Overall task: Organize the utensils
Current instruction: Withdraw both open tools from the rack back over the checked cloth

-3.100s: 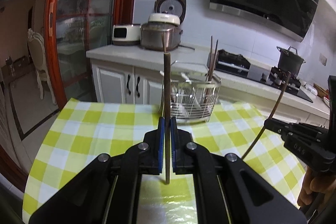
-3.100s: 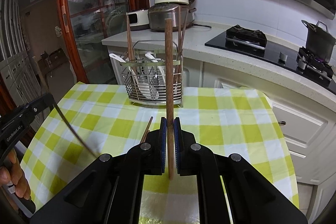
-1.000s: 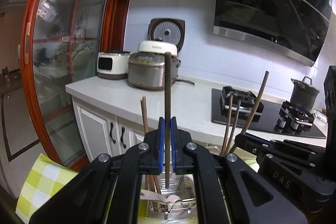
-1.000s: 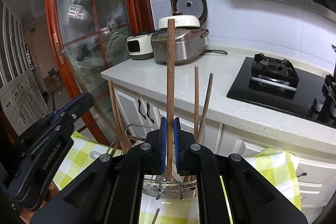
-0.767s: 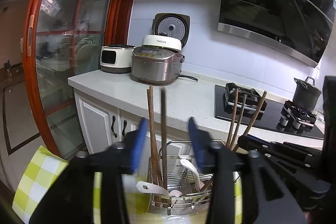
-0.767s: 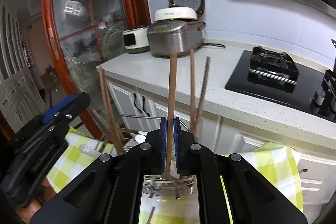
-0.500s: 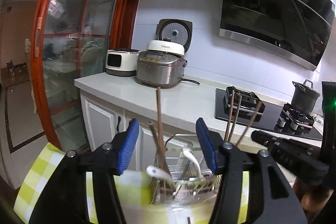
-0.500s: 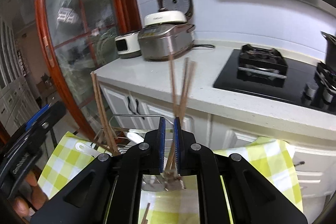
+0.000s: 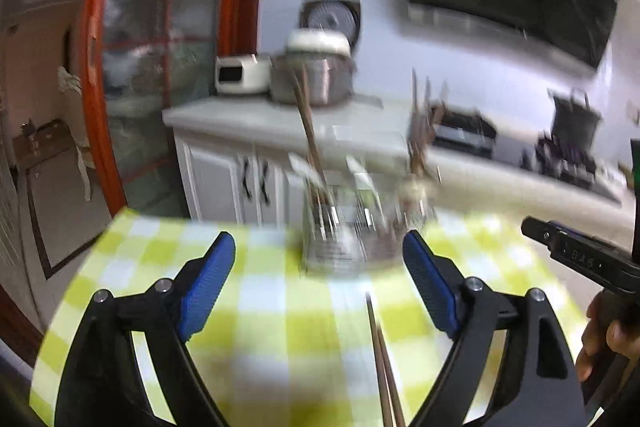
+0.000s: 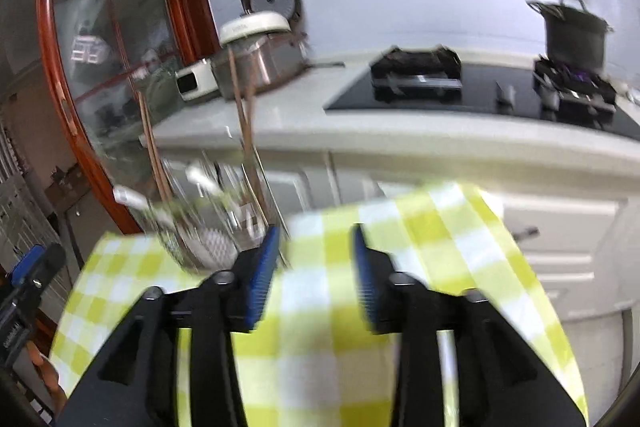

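A wire utensil basket (image 9: 352,227) stands on the yellow-checked tablecloth (image 9: 260,307) at its far side. It holds several brown chopsticks (image 9: 308,131) and white spoons, all blurred. It also shows in the right wrist view (image 10: 208,227), with chopsticks (image 10: 244,115) standing in it. My left gripper (image 9: 320,279) is wide open and empty, in front of the basket. My right gripper (image 10: 314,263) is open and empty, just right of the basket. Two more chopsticks (image 9: 384,367) lie on the cloth between my left fingers.
A white counter (image 9: 240,119) behind the table carries a rice cooker (image 9: 316,67) and a small white appliance (image 9: 240,75). A black stove (image 10: 472,83) with a pot (image 10: 576,31) is on the right. A red-framed glass door (image 9: 152,67) is on the left.
Both grippers have opened and let go of their chopsticks, which now stand in the basket. Both have pulled back and tilted down, so the tablecloth is in view again.
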### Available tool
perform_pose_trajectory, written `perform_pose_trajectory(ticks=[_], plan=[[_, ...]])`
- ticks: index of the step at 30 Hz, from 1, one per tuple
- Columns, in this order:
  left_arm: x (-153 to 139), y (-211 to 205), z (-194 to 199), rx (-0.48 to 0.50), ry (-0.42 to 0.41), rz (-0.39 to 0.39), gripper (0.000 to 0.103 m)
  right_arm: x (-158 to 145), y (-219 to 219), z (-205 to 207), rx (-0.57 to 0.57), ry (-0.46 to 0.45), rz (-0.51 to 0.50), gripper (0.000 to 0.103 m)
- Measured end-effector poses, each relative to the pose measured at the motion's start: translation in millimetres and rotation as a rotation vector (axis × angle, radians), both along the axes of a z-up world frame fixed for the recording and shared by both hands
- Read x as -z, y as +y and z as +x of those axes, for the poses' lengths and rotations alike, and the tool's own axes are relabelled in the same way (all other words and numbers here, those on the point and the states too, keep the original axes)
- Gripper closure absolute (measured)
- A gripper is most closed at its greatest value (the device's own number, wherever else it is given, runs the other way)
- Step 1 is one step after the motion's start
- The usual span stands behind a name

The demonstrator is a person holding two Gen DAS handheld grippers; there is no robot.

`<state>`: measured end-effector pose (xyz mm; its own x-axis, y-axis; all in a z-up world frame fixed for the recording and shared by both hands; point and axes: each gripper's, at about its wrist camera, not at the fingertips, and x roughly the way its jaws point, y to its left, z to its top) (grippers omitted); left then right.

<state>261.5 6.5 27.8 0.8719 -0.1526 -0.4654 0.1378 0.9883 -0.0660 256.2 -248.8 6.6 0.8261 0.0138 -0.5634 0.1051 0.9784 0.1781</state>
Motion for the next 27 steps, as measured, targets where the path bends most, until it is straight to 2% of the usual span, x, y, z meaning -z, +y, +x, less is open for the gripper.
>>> perform_pose_trajectory(ticks=[1, 2, 6, 11, 14, 17, 27], plan=[[10, -3, -3, 0.012, 0.033, 0.002, 0.023, 6, 0, -6, -0.003, -0.002, -0.006, 0.031], [21, -7, -6, 0.037, 0.079, 0.001, 0.029, 13, 0, -15, -0.017, -0.001, -0.015, 0.03], [54, -15, -9, 0.082, 0.206, 0.01, 0.048, 36, -9, -41, -0.02, 0.043, -0.037, 0.027], [90, -24, -3, 0.125, 0.328, 0.014, 0.052, 62, -19, -61, -0.039, 0.139, -0.022, 0.024], [107, -34, 2, 0.141, 0.386, 0.04, 0.068, 71, -25, -68, -0.04, 0.175, -0.014, 0.024], [116, -43, 13, 0.139, 0.419, 0.051, 0.077, 72, -31, -72, -0.029, 0.176, -0.017, 0.022], [125, -56, 28, 0.132, 0.457, 0.086, 0.079, 73, -44, -71, -0.023, 0.185, -0.001, 0.02]])
